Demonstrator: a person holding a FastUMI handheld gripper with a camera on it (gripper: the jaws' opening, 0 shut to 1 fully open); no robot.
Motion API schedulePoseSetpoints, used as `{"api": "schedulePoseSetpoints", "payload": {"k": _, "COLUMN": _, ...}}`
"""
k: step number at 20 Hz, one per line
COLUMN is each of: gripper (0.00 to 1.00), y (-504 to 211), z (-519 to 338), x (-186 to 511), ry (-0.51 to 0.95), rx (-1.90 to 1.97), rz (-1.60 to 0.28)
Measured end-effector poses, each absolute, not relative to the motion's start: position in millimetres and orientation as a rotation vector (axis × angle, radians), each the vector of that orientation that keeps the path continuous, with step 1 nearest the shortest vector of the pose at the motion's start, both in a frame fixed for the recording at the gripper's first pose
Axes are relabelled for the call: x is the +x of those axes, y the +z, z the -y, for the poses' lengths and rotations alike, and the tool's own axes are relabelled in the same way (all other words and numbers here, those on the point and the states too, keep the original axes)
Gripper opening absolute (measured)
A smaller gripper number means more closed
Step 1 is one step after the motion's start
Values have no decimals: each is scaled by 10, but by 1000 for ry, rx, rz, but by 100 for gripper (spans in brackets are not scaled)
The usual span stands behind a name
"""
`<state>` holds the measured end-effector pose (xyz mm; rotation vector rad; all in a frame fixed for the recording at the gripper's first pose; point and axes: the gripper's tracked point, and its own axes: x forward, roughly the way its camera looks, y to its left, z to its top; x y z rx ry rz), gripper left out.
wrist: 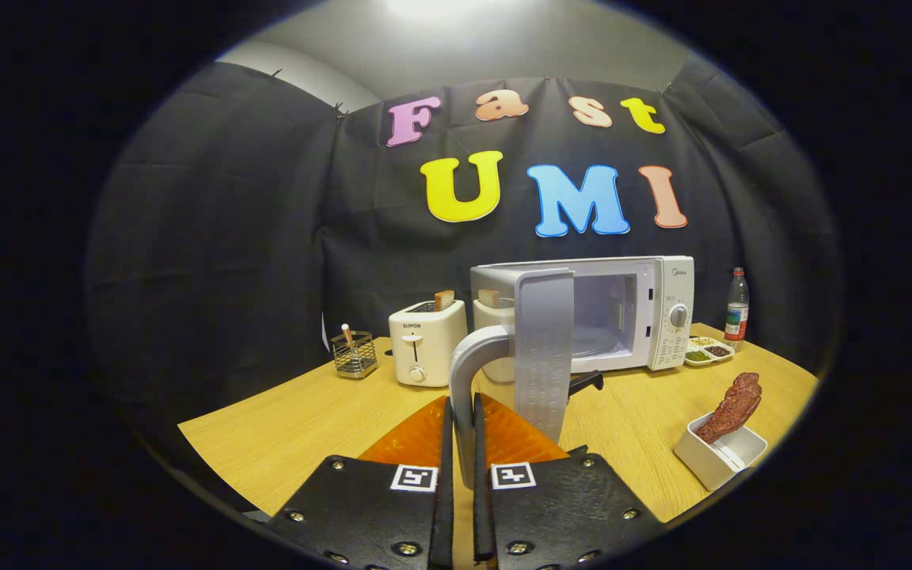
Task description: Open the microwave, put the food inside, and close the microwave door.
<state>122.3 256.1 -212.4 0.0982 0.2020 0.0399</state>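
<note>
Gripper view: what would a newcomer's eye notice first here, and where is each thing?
First, the microwave door, swung open toward the camera, with its curved handle clamped between the gripper fingers. Behind it the microwave cavity stands open on the wooden table. Right of the fingers, a reddish-brown piece of food leans in a small white dish.
</note>
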Motion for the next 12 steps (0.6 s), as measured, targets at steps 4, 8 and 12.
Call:
{"api": "schedulePoseSetpoints", "payload": {"k": 4, "gripper": 10, "y": -2246, "z": -3152, "x": 1216, "ry": 46, "rx": 59, "rz": -200}}
{"api": "schedulePoseSetpoints", "payload": {"k": 8, "gripper": 11, "y": -2402, "z": -3636, "x": 1175, "ry": 141, "rx": 27, "rz": -231}}
{"api": "schedulePoseSetpoints", "payload": {"k": 12, "gripper": 10, "y": -2338, "z": -3856, "x": 869, "ry": 293, "rx": 41, "rz": -227}}
